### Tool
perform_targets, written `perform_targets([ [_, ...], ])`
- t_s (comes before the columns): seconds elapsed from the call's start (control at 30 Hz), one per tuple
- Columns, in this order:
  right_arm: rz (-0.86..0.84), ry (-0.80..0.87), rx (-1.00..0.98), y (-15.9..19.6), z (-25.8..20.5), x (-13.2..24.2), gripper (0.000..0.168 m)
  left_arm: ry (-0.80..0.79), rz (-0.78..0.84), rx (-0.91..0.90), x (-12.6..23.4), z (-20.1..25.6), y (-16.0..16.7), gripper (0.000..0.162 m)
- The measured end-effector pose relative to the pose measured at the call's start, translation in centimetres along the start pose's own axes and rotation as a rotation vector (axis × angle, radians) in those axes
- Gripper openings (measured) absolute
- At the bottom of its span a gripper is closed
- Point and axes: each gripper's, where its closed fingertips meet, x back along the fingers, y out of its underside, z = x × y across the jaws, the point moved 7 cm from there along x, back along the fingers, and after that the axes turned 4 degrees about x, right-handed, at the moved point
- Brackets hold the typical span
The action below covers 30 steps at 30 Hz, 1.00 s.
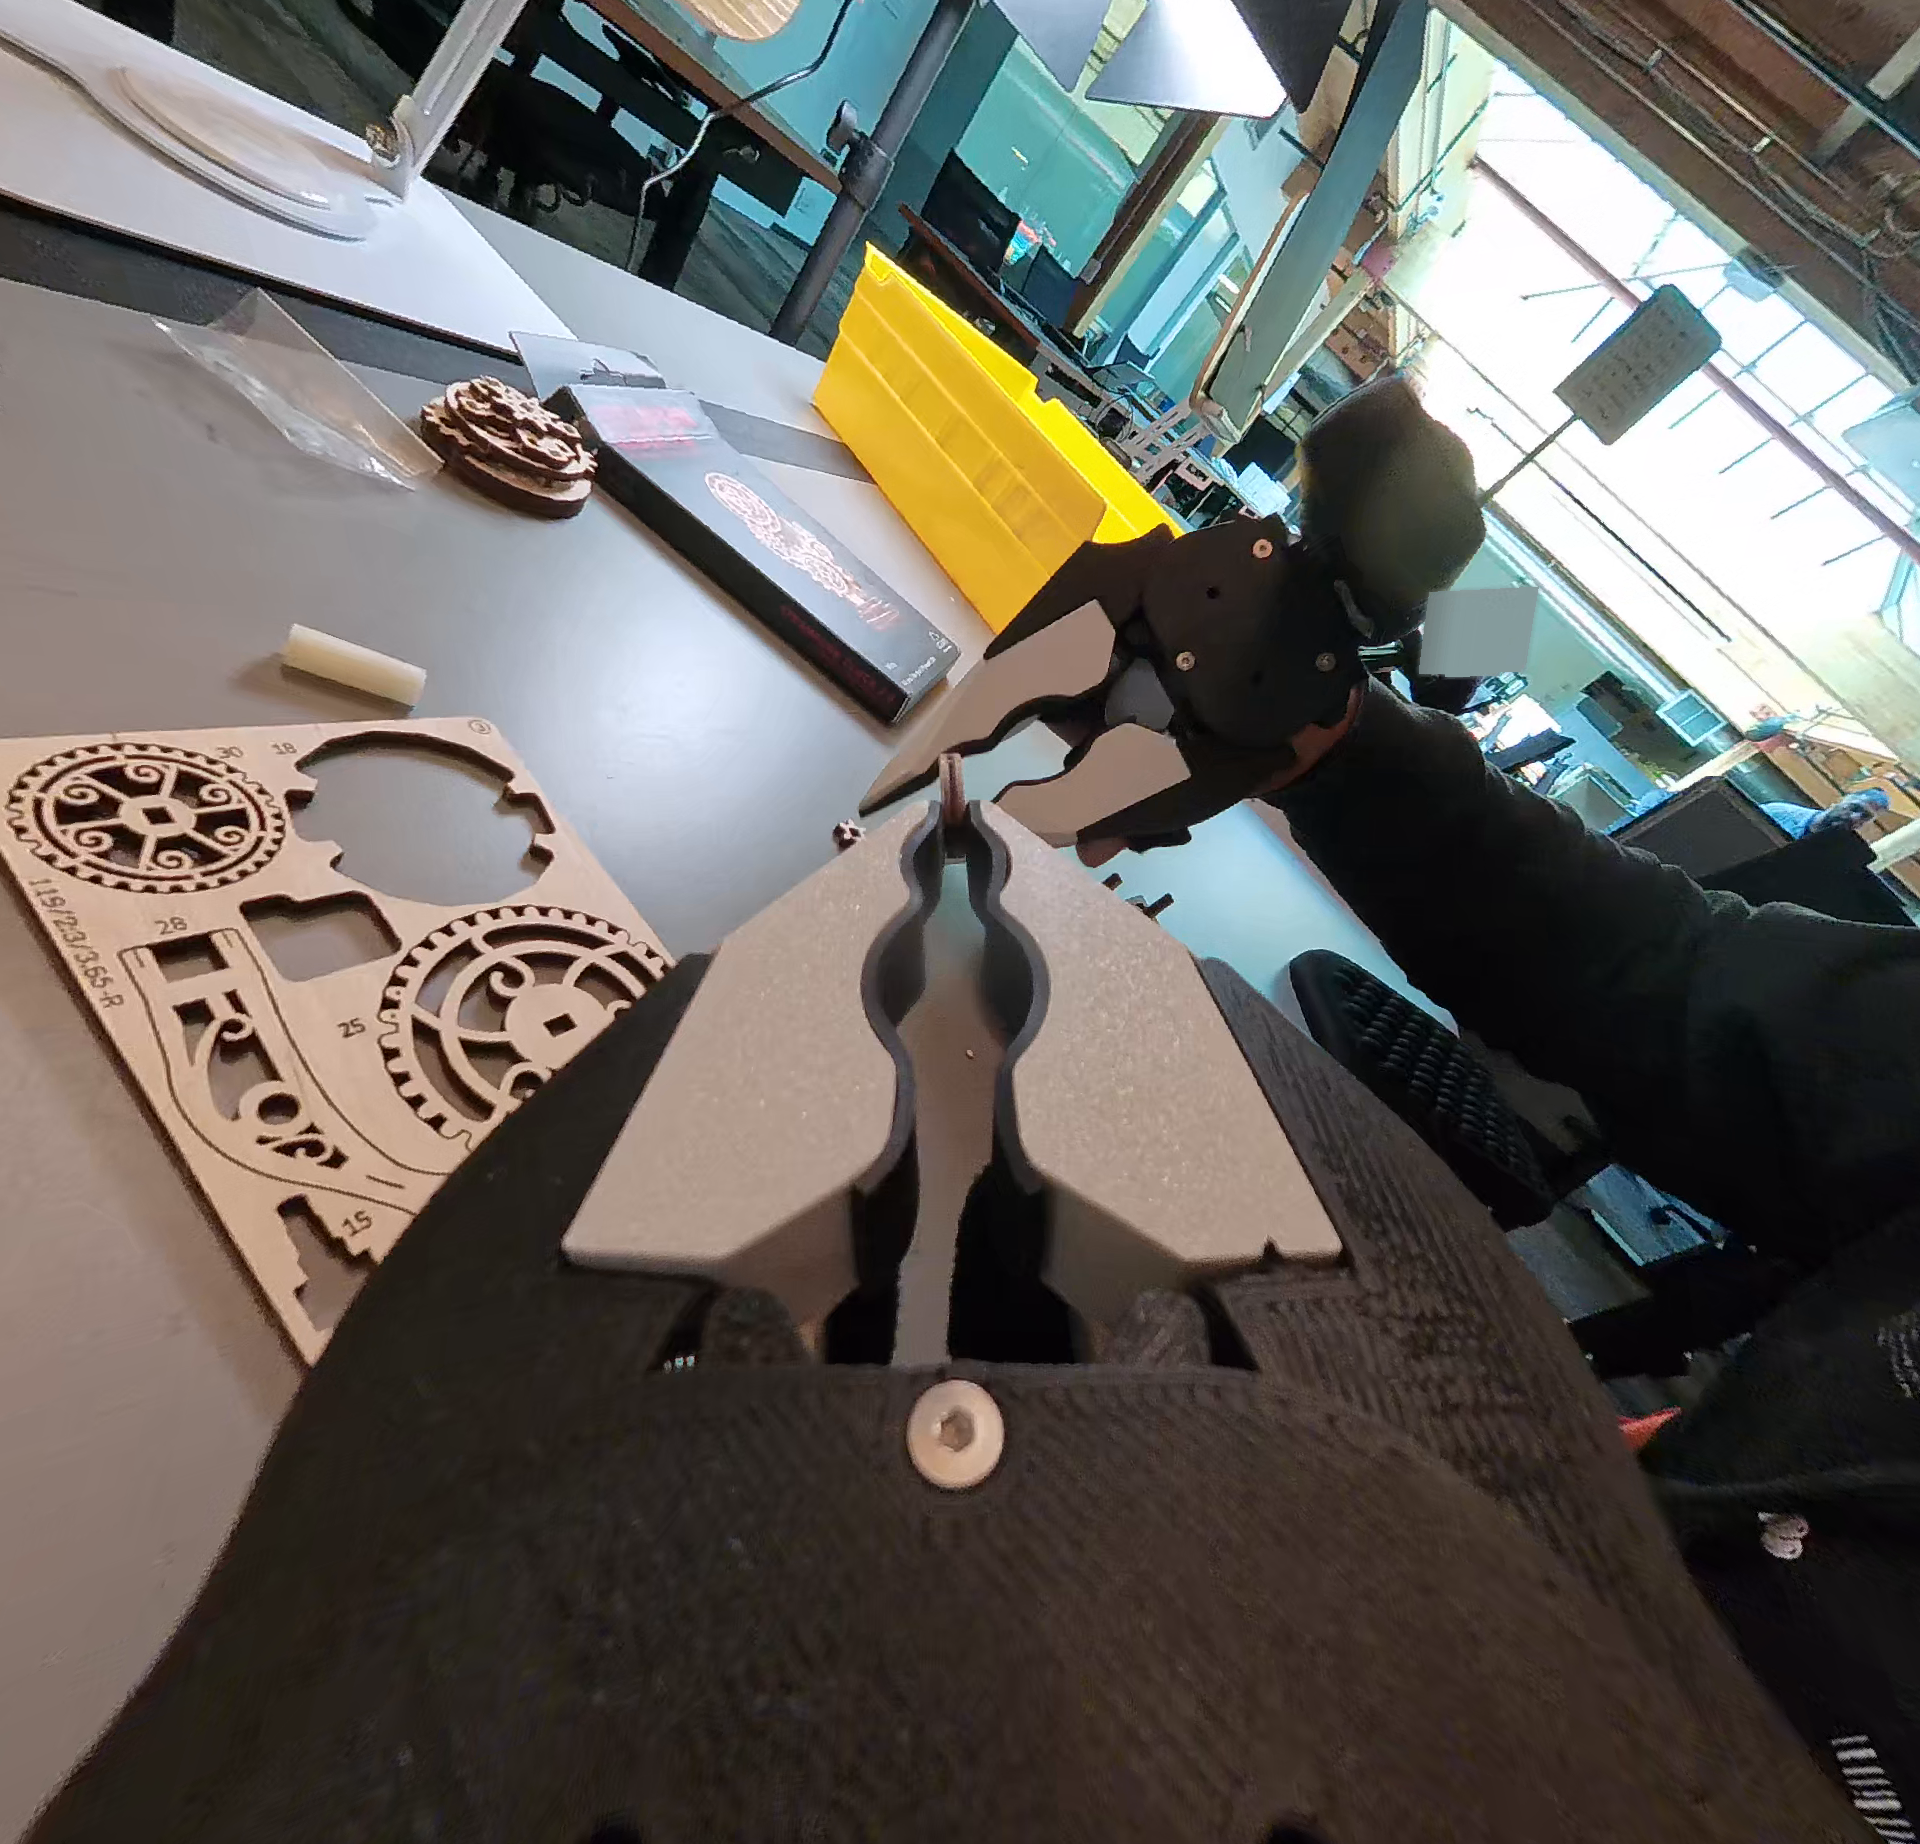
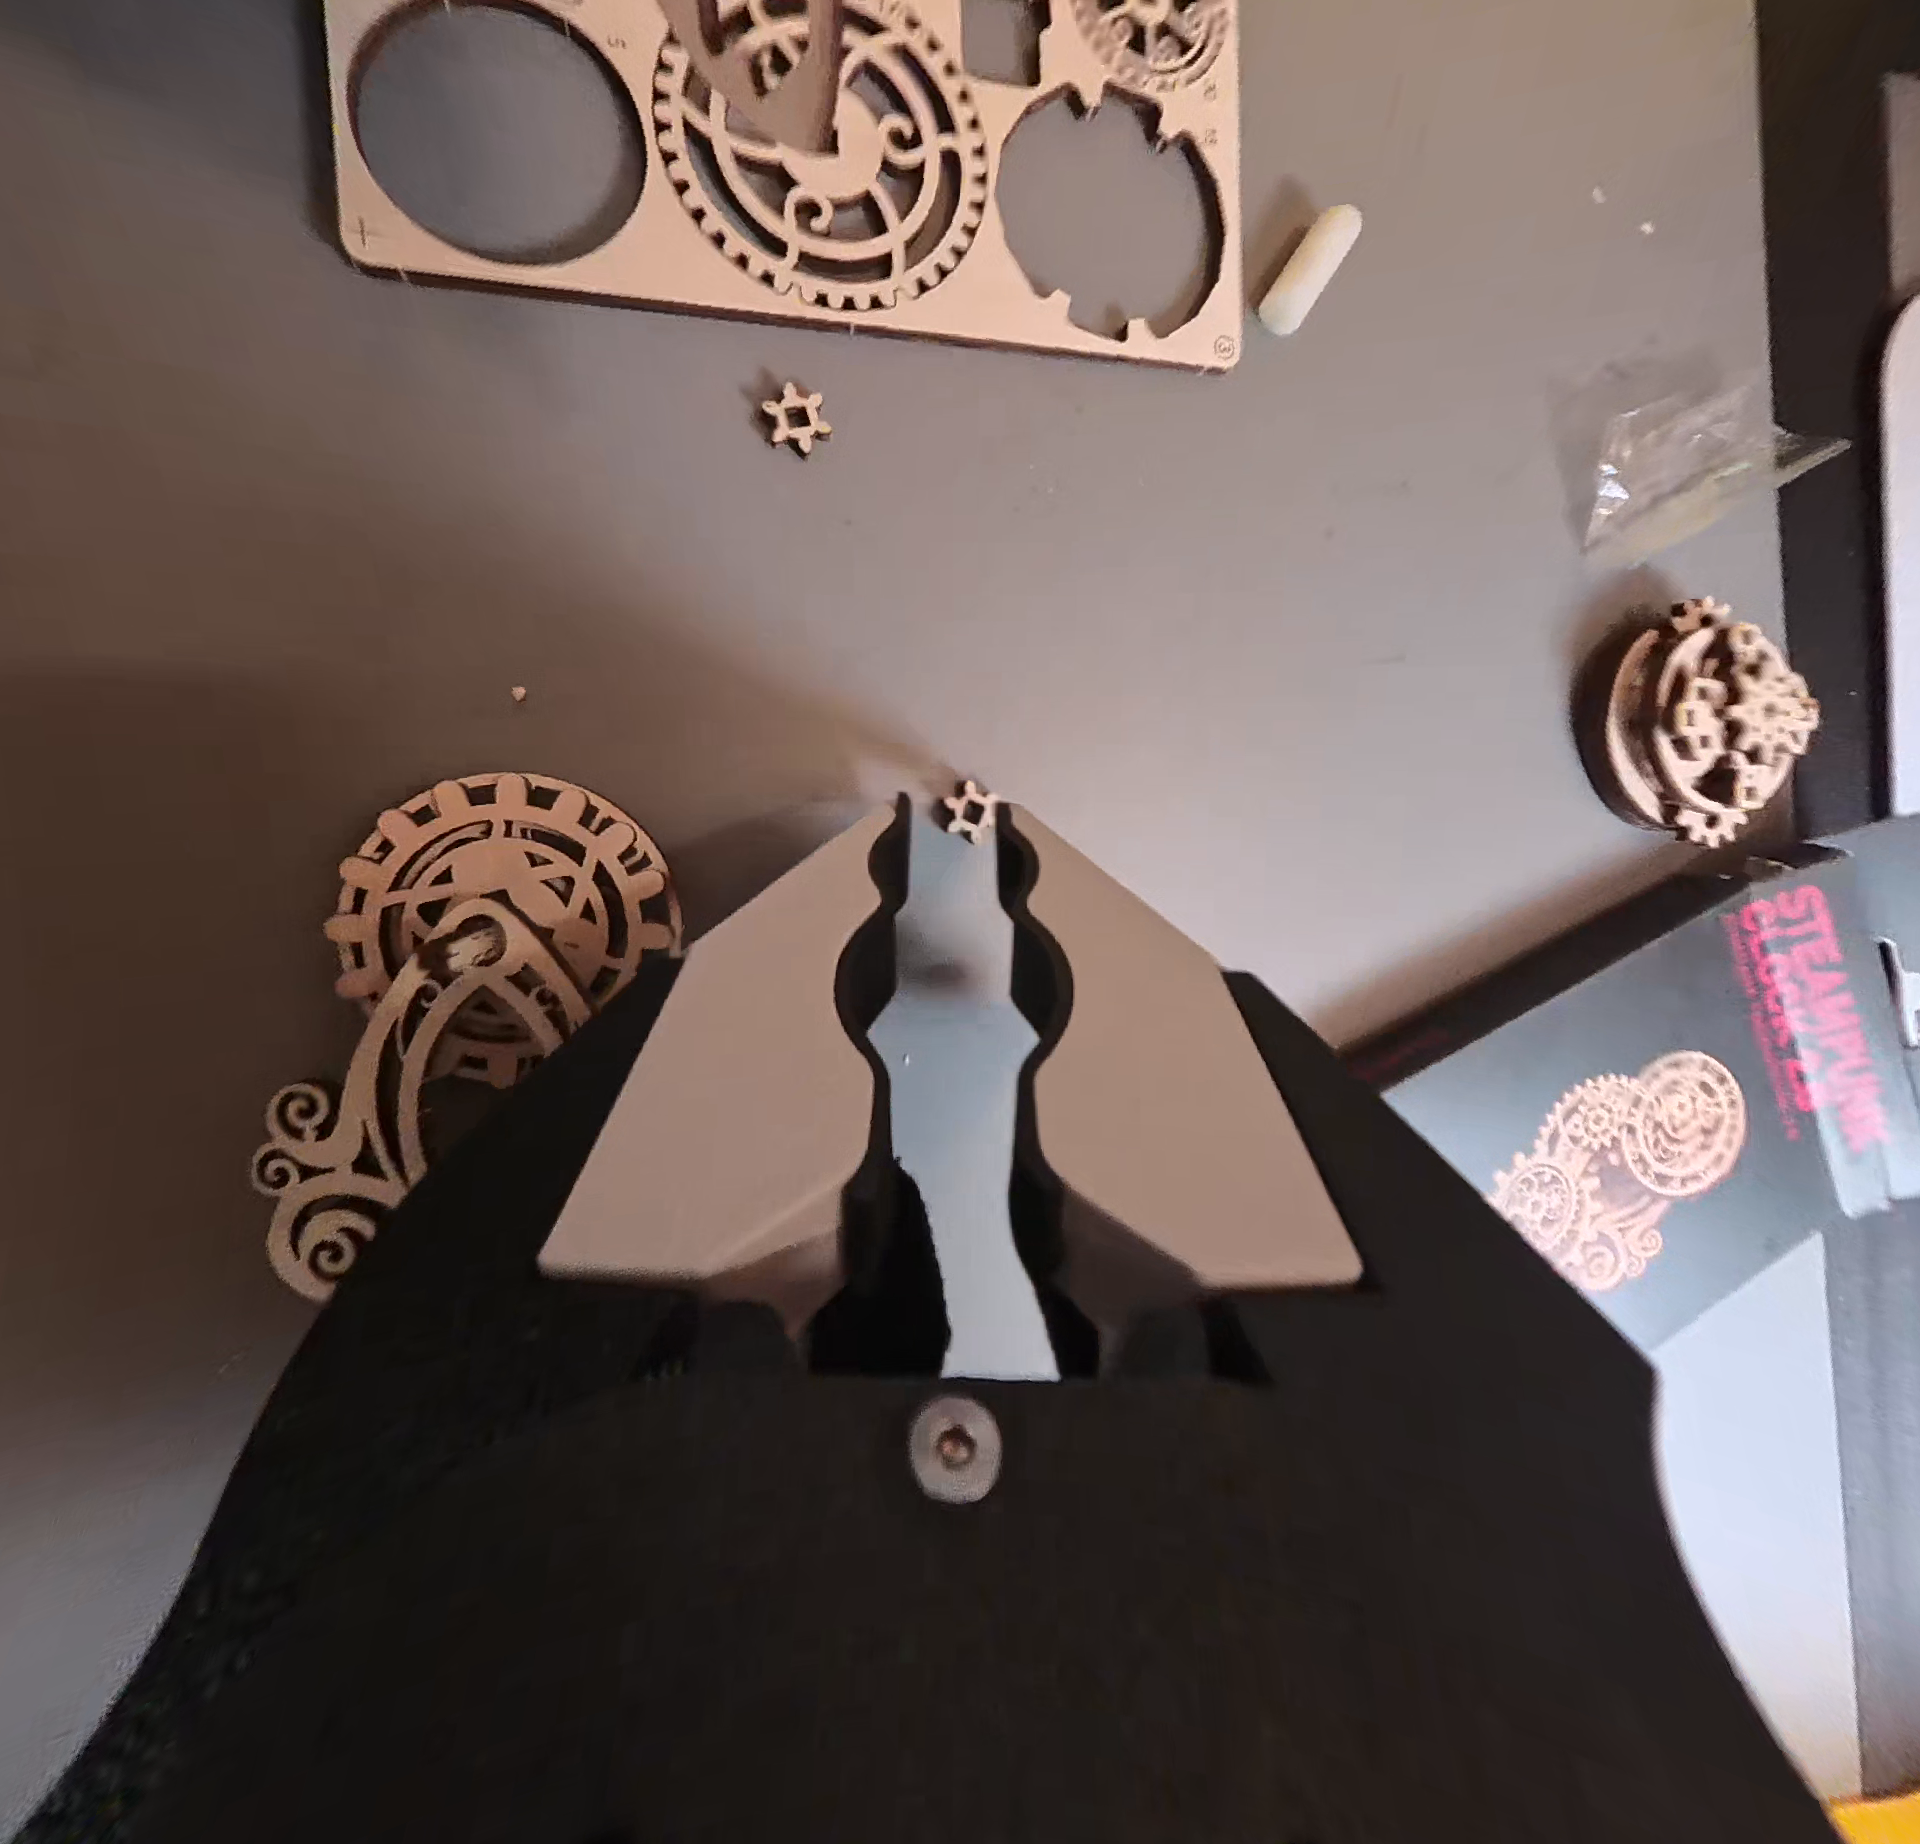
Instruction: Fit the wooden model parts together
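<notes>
The left gripper (image 1: 951,807) is clenched on a tiny wooden piece (image 1: 950,778), seen edge-on, poking up between its tips. Facing it, just beyond, hangs the right gripper (image 1: 961,792), jaws parted around that piece. From the right wrist view, the right gripper (image 2: 951,818) stands slack over the worktop (image 2: 1247,568), and a small star-shaped gear (image 2: 971,810) shows right at its tips; whether it touches them I cannot tell. A second star gear (image 2: 795,420) lies loose farther out, near the cut-out wooden sheet (image 2: 790,132) at the far edge. Beside the gripper's left flank sits a built wheel with a scrolled arm (image 2: 457,994). Off to the right rests a stacked gear assembly (image 2: 1694,724), with a clear plastic bag (image 2: 1673,454) and a white peg (image 2: 1309,267) beyond it, and a dark box (image 2: 1621,1108) nearer. A yellow bin (image 1: 956,444) stands at the worktop's far side.
</notes>
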Motion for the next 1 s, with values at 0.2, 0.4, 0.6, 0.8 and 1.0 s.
perform_targets([
  [0.2,0.390,-0.047,-0.206,-1.3,-1.6,6.5,0.036,0.140,-0.069,0.000,-0.9,1.6,1.0,0.001],
  [0.4,0.491,0.141,0.035,-3.3,-8.2,9.0,0.038,0.320,-0.202,0.066,-2.8,5.4,3.3,0.002],
  [0.6,0.412,0.240,0.117,-2.4,-10.1,9.2,0.017,0.344,-0.253,0.096,-3.7,6.5,4.7,0.003],
  [0.8,0.222,0.501,-0.276,6.0,-2.2,16.0,0.018,0.189,-0.102,-0.205,-2.5,5.9,2.5,0.060],
  [1.0,-0.167,0.663,-0.780,23.8,10.2,20.0,0.018,-0.012,-0.033,-0.491,-1.5,4.9,1.0,0.078],
])
